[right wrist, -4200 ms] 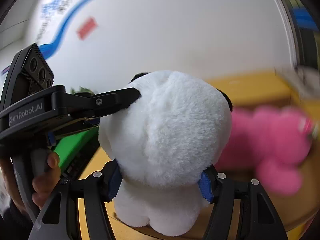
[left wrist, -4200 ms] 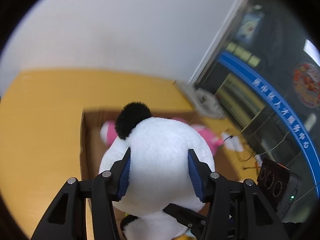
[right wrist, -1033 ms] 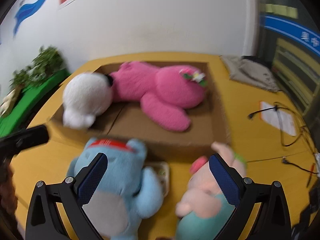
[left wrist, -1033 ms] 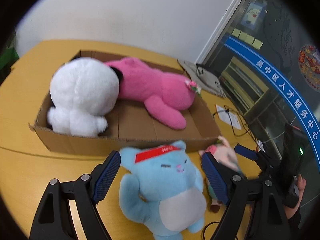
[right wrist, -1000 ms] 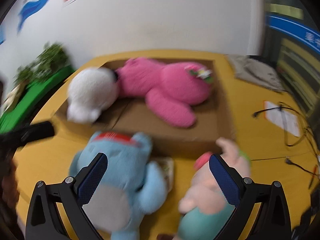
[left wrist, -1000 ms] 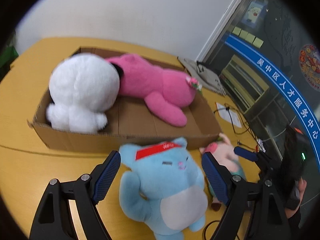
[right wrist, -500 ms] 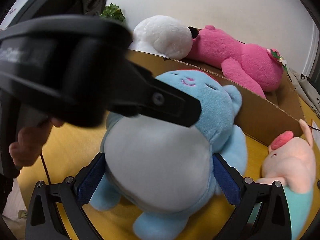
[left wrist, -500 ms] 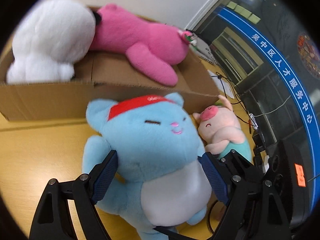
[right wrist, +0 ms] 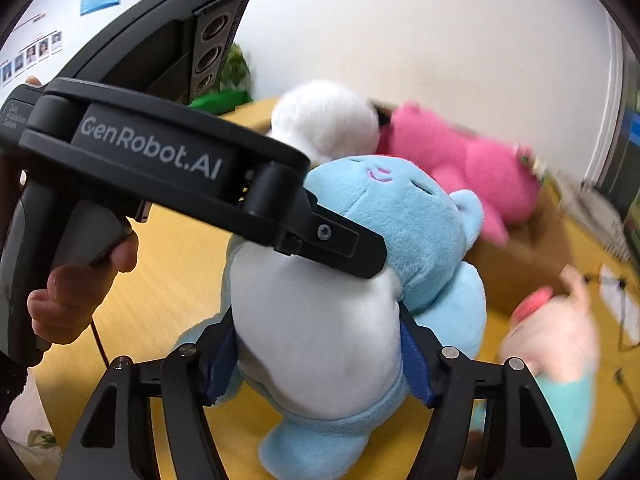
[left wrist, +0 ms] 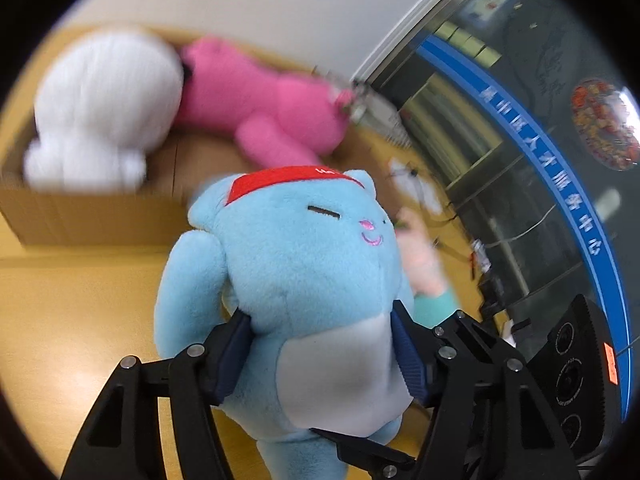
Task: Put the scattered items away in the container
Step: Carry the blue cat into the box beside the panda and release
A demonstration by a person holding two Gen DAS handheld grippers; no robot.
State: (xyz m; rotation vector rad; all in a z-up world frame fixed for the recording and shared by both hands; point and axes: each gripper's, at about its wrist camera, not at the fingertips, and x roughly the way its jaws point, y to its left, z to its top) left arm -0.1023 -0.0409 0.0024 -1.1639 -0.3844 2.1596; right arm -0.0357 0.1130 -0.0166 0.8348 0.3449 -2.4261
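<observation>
A blue plush cat with a red headband and white belly is squeezed by both grippers. My left gripper is shut on its body, and my right gripper is shut on its belly from the other side. The toy is lifted off the yellow table, in front of the cardboard box. The box holds a white plush panda and a pink plush; both also show in the right wrist view, the panda and the pink plush.
A small pink pig plush in teal lies on the table right of the cat, also behind it in the left wrist view. Papers and cables lie at the table's far right. A green plant stands by the wall.
Both grippers have closed on the blue cat and raised it from the table. Earlier they set the panda in the box and moved back to the cat.
</observation>
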